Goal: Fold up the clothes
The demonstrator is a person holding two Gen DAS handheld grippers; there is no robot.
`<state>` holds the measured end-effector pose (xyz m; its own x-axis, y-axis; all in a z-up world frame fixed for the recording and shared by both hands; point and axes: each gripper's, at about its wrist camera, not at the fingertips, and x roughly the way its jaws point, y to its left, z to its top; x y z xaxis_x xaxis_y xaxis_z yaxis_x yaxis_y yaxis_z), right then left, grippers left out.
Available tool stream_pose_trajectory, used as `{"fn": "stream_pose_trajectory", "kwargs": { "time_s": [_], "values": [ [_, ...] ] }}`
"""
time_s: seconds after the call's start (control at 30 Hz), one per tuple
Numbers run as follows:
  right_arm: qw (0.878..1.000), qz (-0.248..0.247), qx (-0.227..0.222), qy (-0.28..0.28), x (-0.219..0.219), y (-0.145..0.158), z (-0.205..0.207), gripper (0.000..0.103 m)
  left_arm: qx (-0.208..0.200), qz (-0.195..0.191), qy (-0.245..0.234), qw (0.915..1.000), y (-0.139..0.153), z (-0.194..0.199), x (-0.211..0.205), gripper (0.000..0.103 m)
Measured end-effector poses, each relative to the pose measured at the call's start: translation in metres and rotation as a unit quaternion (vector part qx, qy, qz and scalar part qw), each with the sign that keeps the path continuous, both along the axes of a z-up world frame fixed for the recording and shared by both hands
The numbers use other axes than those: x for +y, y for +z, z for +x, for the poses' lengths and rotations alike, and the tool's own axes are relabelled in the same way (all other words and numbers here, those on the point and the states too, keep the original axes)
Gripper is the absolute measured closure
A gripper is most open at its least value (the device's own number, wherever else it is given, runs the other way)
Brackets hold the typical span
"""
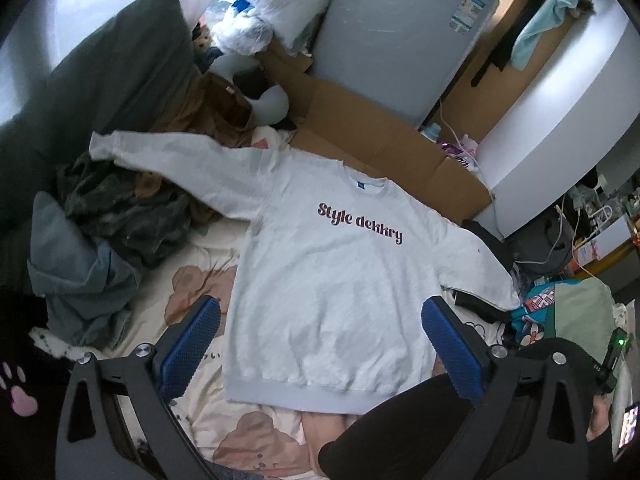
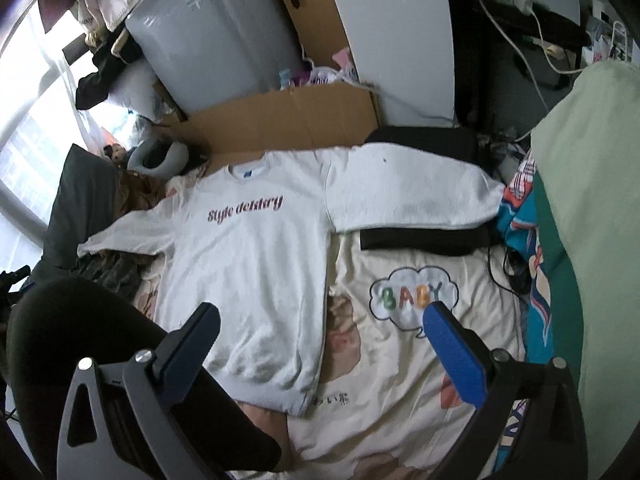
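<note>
The left hand-held gripper [image 1: 320, 344] hangs above the bed with its two blue-padded fingers [image 1: 191, 344] spread wide apart and nothing between them. Straight ahead of it and below, a pale grey sweatshirt [image 1: 328, 280] lies face up and flat on the cream printed bedcover [image 1: 208, 420], its dark red lettering [image 1: 359, 222] readable across the chest, its ribbed hem nearest the gripper and its collar farthest away. One sleeve stretches out to the far left over a heap of dark clothes [image 1: 120, 216], and the other reaches to the right toward the bed's edge. Beyond the collar lies flattened cardboard [image 1: 360, 128]. The right hand-held gripper [image 2: 322, 330] is likewise held above the bed, fingers [image 2: 454, 354] parted as wide, clamped on nothing. From it, the sweatshirt sits ahead and to the left, with the hem's corner just below the left finger, while the right finger is over the bedcover's "BABY" cloud print [image 2: 414, 300]. The right sleeve crosses ahead of this gripper, lying over a folded black garment [image 2: 424, 236]. A person's leg in black [image 1: 400, 428] shows at the near edge of the left view, beside the hem.
</note>
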<state>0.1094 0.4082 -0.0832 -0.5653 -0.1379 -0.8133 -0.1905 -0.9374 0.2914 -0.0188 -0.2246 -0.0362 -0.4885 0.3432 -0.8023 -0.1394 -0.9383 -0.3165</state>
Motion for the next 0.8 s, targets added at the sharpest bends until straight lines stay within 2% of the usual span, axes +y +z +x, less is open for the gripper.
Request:
{"fn": "stream_pose_trajectory", "kwargs": {
  "time_s": [0.1,0.23,0.33,0.53,0.8],
  "values": [
    [1.0,-0.003,0.005,-0.007,0.005,0.01,-0.001,0.001,0.008,0.02,-0.003,0.9998,0.013,-0.003,0.005,0.002],
    [1.0,0.005,0.015,-0.013,0.013,0.026,0.0,0.001,0.03,0.024,-0.004,0.9992,0.03,-0.004,0.011,0.002],
    [0.999,0.013,0.031,-0.019,0.02,0.039,0.003,0.001,0.023,0.04,-0.006,0.9989,0.035,-0.007,0.013,0.002],
    [0.999,0.018,0.04,-0.017,0.023,0.048,0.006,0.001,0.015,0.028,-0.036,0.9989,0.042,-0.01,0.029,0.002],
    [0.999,0.007,0.04,-0.011,0.024,0.042,0.008,0.001,0.015,0.016,-0.072,0.9971,0.056,-0.022,0.054,0.002]
  ]
}}
